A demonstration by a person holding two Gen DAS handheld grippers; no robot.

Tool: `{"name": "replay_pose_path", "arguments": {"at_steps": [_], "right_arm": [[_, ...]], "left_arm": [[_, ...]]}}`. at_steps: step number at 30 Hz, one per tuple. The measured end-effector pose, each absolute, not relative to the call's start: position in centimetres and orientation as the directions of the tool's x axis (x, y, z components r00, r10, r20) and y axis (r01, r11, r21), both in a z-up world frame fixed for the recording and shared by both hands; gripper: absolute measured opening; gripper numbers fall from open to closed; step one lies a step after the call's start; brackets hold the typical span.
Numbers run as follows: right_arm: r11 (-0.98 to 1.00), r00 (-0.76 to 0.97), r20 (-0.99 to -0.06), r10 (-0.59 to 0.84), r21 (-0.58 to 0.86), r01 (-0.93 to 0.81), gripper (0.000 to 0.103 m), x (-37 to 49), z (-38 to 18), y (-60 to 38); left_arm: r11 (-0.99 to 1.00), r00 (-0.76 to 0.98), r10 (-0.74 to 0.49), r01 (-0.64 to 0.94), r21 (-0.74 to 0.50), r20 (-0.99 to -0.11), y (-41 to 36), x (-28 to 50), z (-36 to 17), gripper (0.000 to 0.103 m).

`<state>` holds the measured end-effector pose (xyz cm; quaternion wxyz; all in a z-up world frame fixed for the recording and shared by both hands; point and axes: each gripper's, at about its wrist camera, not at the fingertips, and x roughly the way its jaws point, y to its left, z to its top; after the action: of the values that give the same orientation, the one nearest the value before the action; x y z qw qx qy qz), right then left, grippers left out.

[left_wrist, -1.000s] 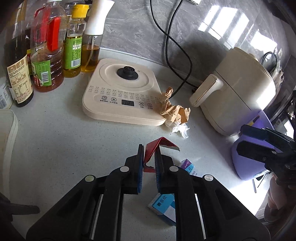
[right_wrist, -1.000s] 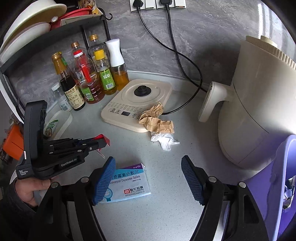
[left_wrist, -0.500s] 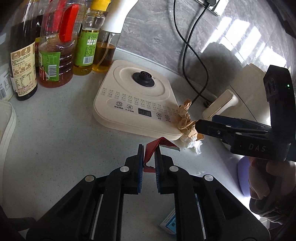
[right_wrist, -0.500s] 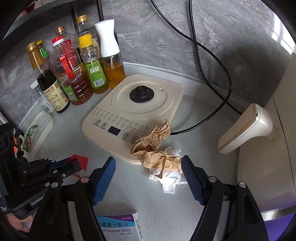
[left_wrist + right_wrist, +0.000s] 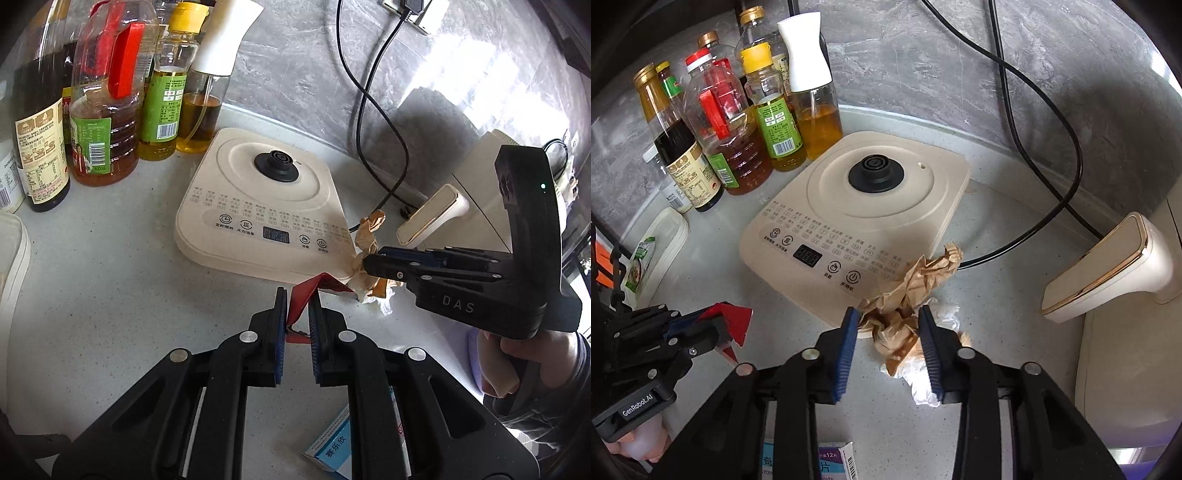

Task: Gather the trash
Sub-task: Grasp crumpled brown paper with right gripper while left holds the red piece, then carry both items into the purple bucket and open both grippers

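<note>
Closest to the right wrist camera, a medicine box (image 5: pixel 809 461) lies flat on the speckled grey countertop (image 5: pixel 997 332), partly hidden under the right gripper (image 5: pixel 888 343). That gripper's jaws are closing in on the crumpled brown paper (image 5: pixel 905 306), which sits between the blue pads (image 5: pixel 846 350) with a wad of white tissue (image 5: pixel 923 373) tangled underneath it. The pads look like they're right up against the paper on both sides. The wad rests at the front right corner of the cream kettle base (image 5: pixel 857 221), partly on its edge.

Off to the left, the left gripper (image 5: pixel 297 325) is clamped tight on a red wrapper scrap (image 5: pixel 306 295), holding it just above the counter near the same corner of the base.

Further back, a cream air fryer handle (image 5: pixel 1108 266) sticks out on the right, and a black power cord (image 5: pixel 1052 147) loops across the counter behind the base. At the far left, a cluster of oil and sauce bottles (image 5: pixel 738 129) stands against the grey marble wall (image 5: pixel 960 55).
</note>
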<state>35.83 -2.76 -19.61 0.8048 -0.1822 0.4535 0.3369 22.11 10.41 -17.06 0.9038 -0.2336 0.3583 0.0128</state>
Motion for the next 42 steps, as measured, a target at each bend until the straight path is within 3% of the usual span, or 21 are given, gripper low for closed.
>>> {"name": "replay_pose_path", "arguments": {"at_steps": [4,27,42], "right_arm": [[0.693,0.376,-0.836,0.399,0.007,-0.720,0.014,34.3,-18.4,-3.3],[0.657,0.446,-0.623,0.643,0.149,-0.739,0.013,25.5,-5.5,-13.6],[0.722,0.548,-0.537,0.641,0.179,-0.668,0.014,23.4,-1.3,-25.4]], "left_arm": [[0.897,0.760,-0.116,-0.196,-0.396,-0.639,10.3,21.0,-15.6,0.012],[0.927,0.832,-0.033,-0.182,-0.328,-0.554,3.5,14.1,-6.3,0.012],[0.954,0.844,-0.131,-0.036,-0.298,-0.520,-6.2,16.6,-3.3,0.012]]}}
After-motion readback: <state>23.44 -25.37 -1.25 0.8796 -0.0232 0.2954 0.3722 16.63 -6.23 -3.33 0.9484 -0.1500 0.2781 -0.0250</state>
